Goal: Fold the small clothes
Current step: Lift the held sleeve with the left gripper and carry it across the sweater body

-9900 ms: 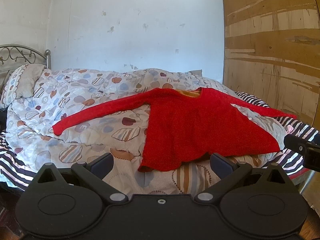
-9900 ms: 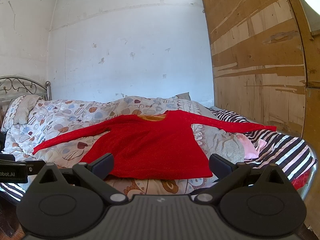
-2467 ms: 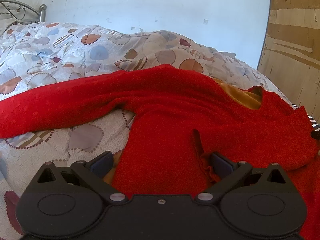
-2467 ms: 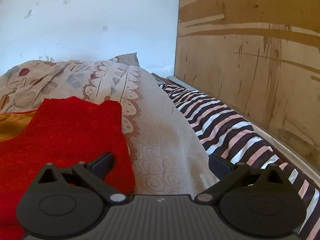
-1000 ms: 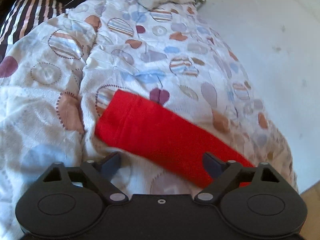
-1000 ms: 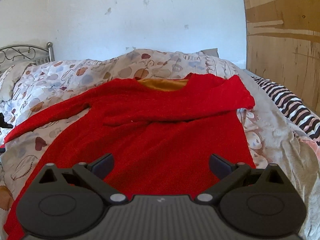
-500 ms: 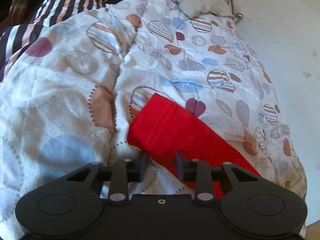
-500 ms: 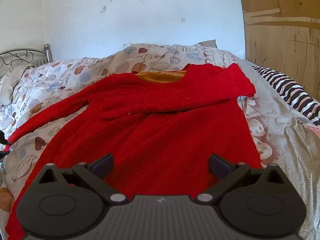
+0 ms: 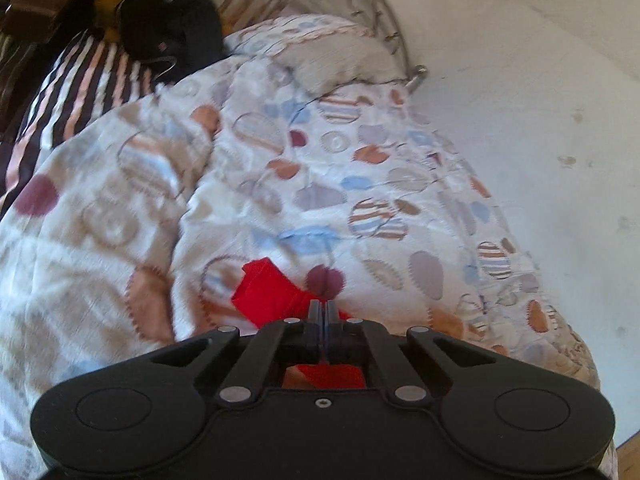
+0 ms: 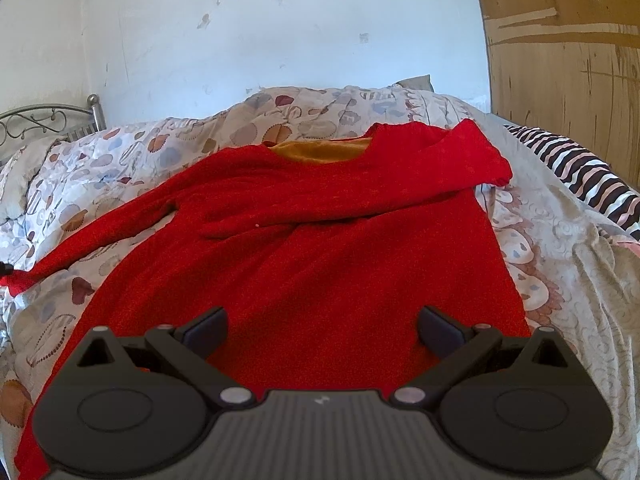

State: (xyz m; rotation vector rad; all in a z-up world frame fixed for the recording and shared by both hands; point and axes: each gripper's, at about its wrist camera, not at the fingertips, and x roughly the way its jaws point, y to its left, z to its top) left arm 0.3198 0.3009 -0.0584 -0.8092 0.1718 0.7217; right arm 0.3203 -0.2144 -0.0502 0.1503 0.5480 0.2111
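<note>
The red sweater (image 10: 312,248) lay flat on the patterned quilt (image 10: 132,152), its body running from the near hem up to the neckline by the far wall, so its long axis pointed away from the right wrist camera. An orange lining (image 10: 320,150) showed inside the neck opening. One sleeve was folded across the chest, its end near the middle of the garment; the fold made a blunt red corner at the sweater's right edge. The other sleeve (image 10: 100,232) stretched out over the quilt toward the left edge of the right wrist view, its long axis slanting down and left.

The cuff of that sleeve (image 9: 268,292) was pinched in the left gripper (image 9: 320,308), whose jaws had just been closing and stood pressed together on the red cloth. A short piece of cuff stuck out past the fingertips, and more red showed under the gripper body.

The right gripper (image 10: 320,328) hovered over the lower part of the sweater with its jaws wide apart and nothing between them.

Bare quilt lay open on both sides of the garment. Right of it ran a striped sheet (image 10: 580,172) and then a wooden panel (image 10: 568,60). Beyond the left gripper the quilt rose toward a pillow (image 9: 332,52) and a metal bed frame (image 9: 360,8). A dark bundle (image 9: 168,28) sat on the striped cloth beside the pillow; what it was I could not tell.
</note>
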